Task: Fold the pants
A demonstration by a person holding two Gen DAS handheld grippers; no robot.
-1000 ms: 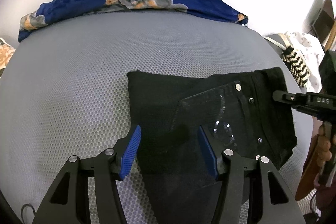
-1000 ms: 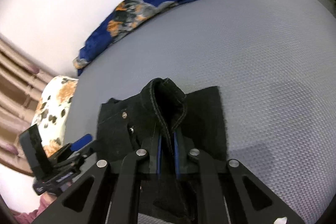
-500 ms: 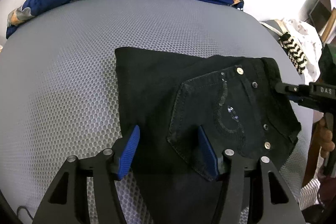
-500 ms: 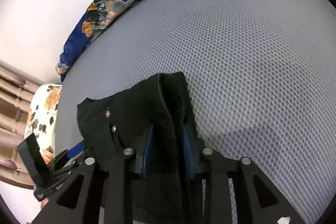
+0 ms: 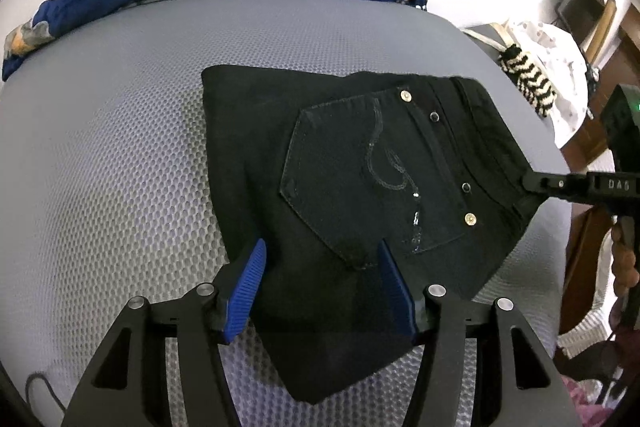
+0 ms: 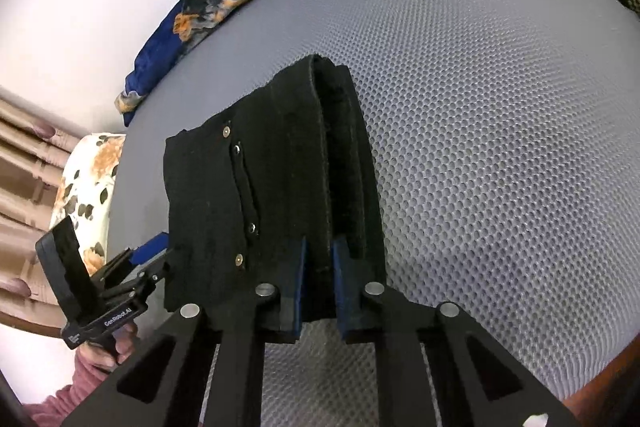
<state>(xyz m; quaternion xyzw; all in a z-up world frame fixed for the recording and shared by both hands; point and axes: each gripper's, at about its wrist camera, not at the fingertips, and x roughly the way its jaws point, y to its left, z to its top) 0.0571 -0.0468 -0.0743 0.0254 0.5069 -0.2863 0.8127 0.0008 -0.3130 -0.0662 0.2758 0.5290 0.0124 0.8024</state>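
Grey mesh bed (image 5: 120, 167), folded black pants (image 5: 360, 167) lying flat near its front edge.
My right gripper (image 6: 319, 259), jaws just closing, pinches the waistband edge; my left gripper (image 5: 320, 279) hangs spread over the near fold, gripping nothing. I'd keep the right pinch firm and lay the edge down square, then smooth with the left so the layers stay aligned.
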